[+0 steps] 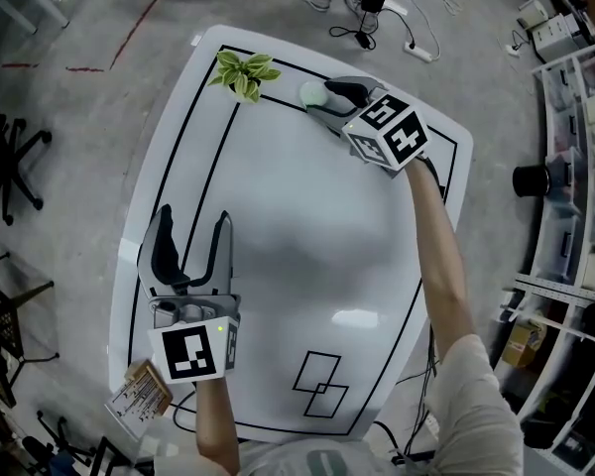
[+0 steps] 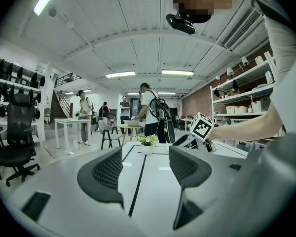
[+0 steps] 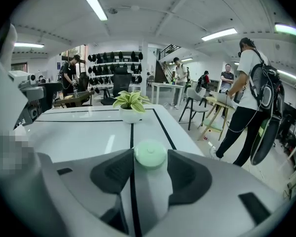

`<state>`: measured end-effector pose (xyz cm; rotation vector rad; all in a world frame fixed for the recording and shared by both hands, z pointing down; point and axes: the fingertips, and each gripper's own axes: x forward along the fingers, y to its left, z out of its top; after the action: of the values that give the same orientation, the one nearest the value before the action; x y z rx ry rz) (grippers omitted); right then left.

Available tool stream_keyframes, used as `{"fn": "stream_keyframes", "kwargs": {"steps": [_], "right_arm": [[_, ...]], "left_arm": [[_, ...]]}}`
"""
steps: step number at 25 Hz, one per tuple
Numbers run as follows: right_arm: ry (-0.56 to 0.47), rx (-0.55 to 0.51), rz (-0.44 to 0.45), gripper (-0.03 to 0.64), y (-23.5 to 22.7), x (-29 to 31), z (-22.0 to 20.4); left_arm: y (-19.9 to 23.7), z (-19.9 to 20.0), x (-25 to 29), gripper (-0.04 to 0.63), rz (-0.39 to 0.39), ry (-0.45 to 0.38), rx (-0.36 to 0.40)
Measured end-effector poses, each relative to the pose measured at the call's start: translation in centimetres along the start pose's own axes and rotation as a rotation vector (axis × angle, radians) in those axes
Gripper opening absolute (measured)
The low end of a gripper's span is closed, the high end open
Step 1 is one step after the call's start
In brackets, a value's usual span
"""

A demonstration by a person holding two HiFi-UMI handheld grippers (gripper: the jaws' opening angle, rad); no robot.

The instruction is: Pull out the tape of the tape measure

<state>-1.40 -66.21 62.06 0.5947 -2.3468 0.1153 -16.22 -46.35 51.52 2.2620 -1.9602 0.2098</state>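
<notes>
Snugly, right claw [image 3: 150,152] around green tape measure [image 3: 149,155]

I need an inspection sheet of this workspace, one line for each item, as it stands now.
Surface: white table with black lines, mostly bare.
Job's things: pale green tape measure near the far edge; no tape seen out.
Clutter: potted plant at the far edge; small tan packet by the near left corner.
Grippers: left gripper open, empty; right gripper shut on the tape measure, fingers touching its sides.
Cables: power strip with cable on the floor beyond the table.
Surroundings: shelving right, office chair left, people standing behind.
</notes>
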Motion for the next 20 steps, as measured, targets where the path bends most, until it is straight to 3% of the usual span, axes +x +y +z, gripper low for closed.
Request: {"fn": "stream_keyframes", "kwargs": {"steps": [6,10,20], "right_arm": [[-0.002,-0.006,-0.002,0.216,0.1,0.0,0.2],[-0.057,0.065,-0.023,0.215,0.0,-1.1,1.0],[-0.205,0.084,-0.266,0.213,3.3,-11.9,6.4]], "left_arm": [[0.4,-0.1,0.1,0.285,0.010,0.008,0.000],[0.1,1.0,-0.3,0.285,0.004,-0.003,0.002],[-1.8,8.7,-5.4,0.285,-0.026,-0.118,0.023]]}}
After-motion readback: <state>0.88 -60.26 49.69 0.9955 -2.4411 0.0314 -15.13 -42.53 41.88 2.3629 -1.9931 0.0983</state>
